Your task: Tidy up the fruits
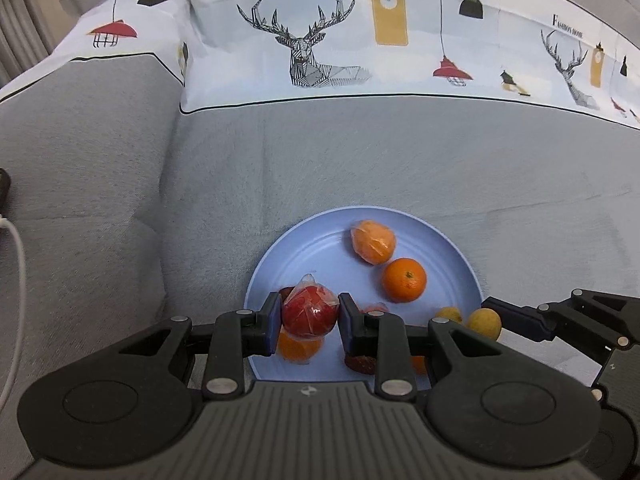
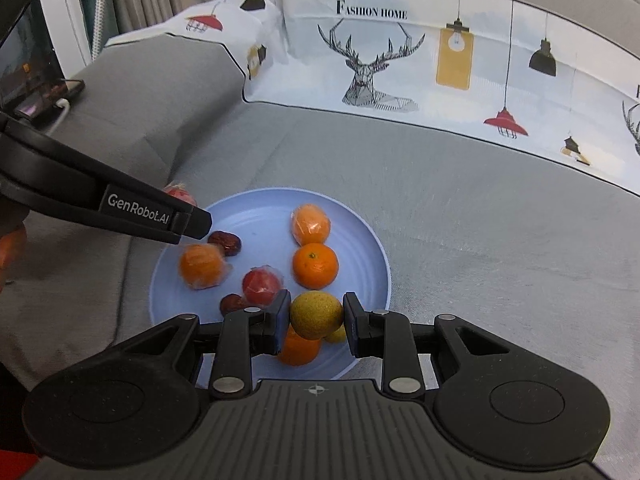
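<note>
A light blue plate (image 1: 312, 248) lies on the grey sofa seat and holds several fruits. My left gripper (image 1: 308, 320) is shut on a plastic-wrapped red apple (image 1: 309, 314) just above the plate's near left edge. My right gripper (image 2: 317, 317) is shut on a yellow-green round fruit (image 2: 316, 314) over the plate's (image 2: 256, 216) near rim. On the plate lie a bare orange (image 2: 315, 264), a wrapped orange (image 2: 311, 225), another wrapped orange (image 2: 201, 266), a wrapped red apple (image 2: 261, 286) and dark red dates (image 2: 227, 242). The left gripper's finger (image 2: 188, 222) shows at the plate's left.
The sofa backrest carries a white cover printed with a deer (image 1: 304, 48) and lamps. A white cable (image 1: 16, 280) lies on the left armrest. A dark device (image 2: 36, 92) sits far left. The right gripper's body (image 1: 560, 320) reaches in from the right.
</note>
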Motion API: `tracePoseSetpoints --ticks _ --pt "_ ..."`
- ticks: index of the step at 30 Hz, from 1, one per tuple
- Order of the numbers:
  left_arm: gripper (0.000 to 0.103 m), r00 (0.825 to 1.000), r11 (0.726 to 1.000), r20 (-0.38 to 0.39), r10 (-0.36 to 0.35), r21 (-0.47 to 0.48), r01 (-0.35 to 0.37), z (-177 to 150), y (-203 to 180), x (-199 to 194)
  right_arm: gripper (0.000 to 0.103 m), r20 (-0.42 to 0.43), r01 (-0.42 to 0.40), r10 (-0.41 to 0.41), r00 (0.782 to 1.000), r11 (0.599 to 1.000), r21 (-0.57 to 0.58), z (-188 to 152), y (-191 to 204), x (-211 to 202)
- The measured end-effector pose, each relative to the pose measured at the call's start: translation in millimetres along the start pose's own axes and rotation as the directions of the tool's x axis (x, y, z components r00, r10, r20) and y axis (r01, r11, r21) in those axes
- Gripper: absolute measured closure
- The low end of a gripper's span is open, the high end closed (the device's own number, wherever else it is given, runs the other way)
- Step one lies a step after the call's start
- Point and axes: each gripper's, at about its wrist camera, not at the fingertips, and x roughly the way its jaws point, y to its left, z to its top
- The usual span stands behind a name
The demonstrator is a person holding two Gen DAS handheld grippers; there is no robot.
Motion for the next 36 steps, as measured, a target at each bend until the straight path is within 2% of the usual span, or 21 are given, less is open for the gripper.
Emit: tracePoseSetpoints --ticks 5,6,7,8,9,10,11,14,23,26,36 --pt "0.07 1.0 1.0 0.007 0.003 0.011 -0.003 4 -2 8 0.073 -0.007 0.007 -0.007 1.0 1.0 -0.019 6 -2 12" --pt "0.065 1.0 1.0 0.015 0.001 0.016 -0.001 4 -2 8 0.073 -0.008 0.005 -0.005 1.0 1.0 -0.022 7 -2 14" --pt "0.043 1.0 1.0 0.026 0.001 0.022 -0.001 5 -4 7 0.072 -0.011 -0.003 0.003 1.0 1.0 -0.024 9 -3 16" --pt "0.028 0.999 1.0 0.042 0.007 0.027 -0.008 6 -4 4 0.061 -0.016 -0.012 0.012 1.0 1.0 -0.025 10 -3 17" --pt "0.003 0.998 0.999 0.063 0.018 0.025 -0.02 6 -5 0 0.05 -0.014 -0.018 0.017 1.0 1.0 -0.022 11 -3 16" --pt "0.0 0.996 0.999 0.087 0.028 0.022 -0.03 5 -5 -5 0.028 -0.004 -0.018 0.018 1.0 1.0 -0.022 11 -3 13" --pt "0.0 0.993 0.999 0.11 0.033 0.02 -0.036 3 -5 -10 0.017 0.01 -0.012 0.012 1.0 1.0 -0.028 11 -2 9" --pt "0.0 0.996 0.999 0.088 0.029 0.036 -0.033 0 -5 -18 0.013 0.018 0.001 0.0 1.0 0.999 -0.05 6 -1 -4" --pt "0.0 0.997 0.999 0.063 0.033 -0.018 -0.031 -36 -2 -70 0.005 0.013 0.015 -0.016 1.0 0.999 0.042 -21 5 -65" --pt "0.0 0.997 0.999 0.065 0.033 -0.037 -0.031 -50 -1 -89 0.001 0.037 0.027 -0.029 0.999 0.998 0.052 -29 13 -88" --pt "0.0 0.992 0.997 0.11 0.065 -0.045 -0.061 -90 -4 -132 0.001 0.126 0.089 -0.096 0.987 0.995 0.053 -54 37 -137"
